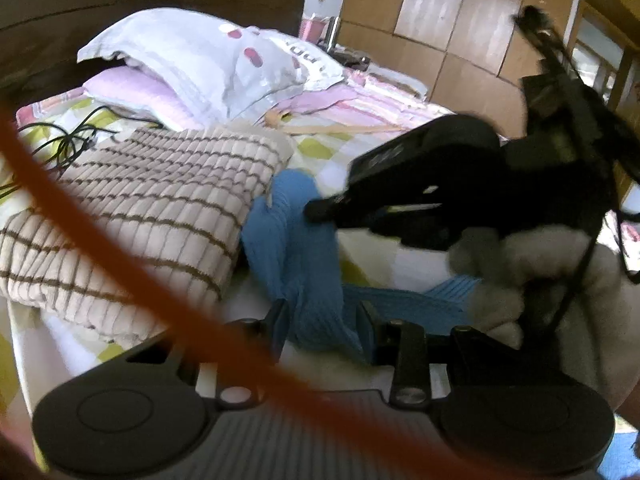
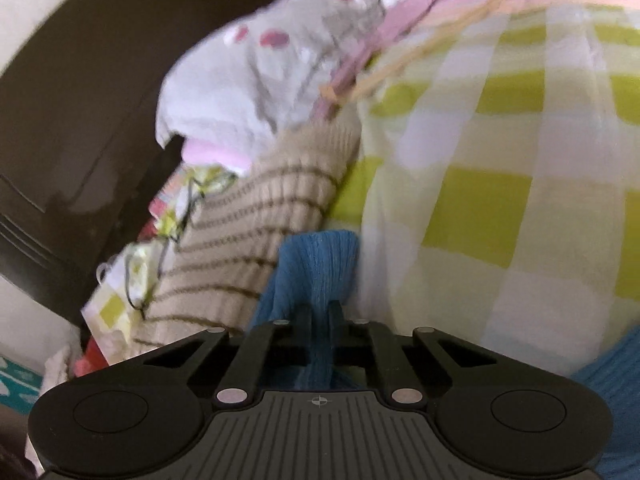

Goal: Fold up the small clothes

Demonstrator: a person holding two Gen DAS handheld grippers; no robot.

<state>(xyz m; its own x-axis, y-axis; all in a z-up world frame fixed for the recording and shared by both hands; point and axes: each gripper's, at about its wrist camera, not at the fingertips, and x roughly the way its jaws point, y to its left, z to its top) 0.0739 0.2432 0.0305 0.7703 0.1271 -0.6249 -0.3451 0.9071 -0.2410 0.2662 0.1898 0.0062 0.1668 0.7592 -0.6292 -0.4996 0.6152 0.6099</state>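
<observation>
A blue ribbed knit garment (image 1: 288,232) lies bunched on the checked bed sheet (image 2: 480,200), right of a folded beige striped sweater. In the left wrist view my left gripper (image 1: 324,309) is shut on a bunch of the blue knit, which fills the gap between its fingers. My right gripper (image 1: 316,210), held by a white-gloved hand (image 1: 520,280), reaches in from the right and its tips meet the blue garment higher up. In the right wrist view the right gripper (image 2: 321,307) has its fingers nearly together, pinching a fold of the blue garment (image 2: 320,264).
The folded beige striped sweater (image 1: 140,220) lies left of the blue knit. Pillows (image 1: 200,60) are stacked behind it, with a wooden hanger (image 1: 340,130) and a black cable (image 1: 68,140) on the sheet. An orange cord (image 1: 120,248) crosses the left lens. Wooden wardrobe (image 1: 460,20) behind.
</observation>
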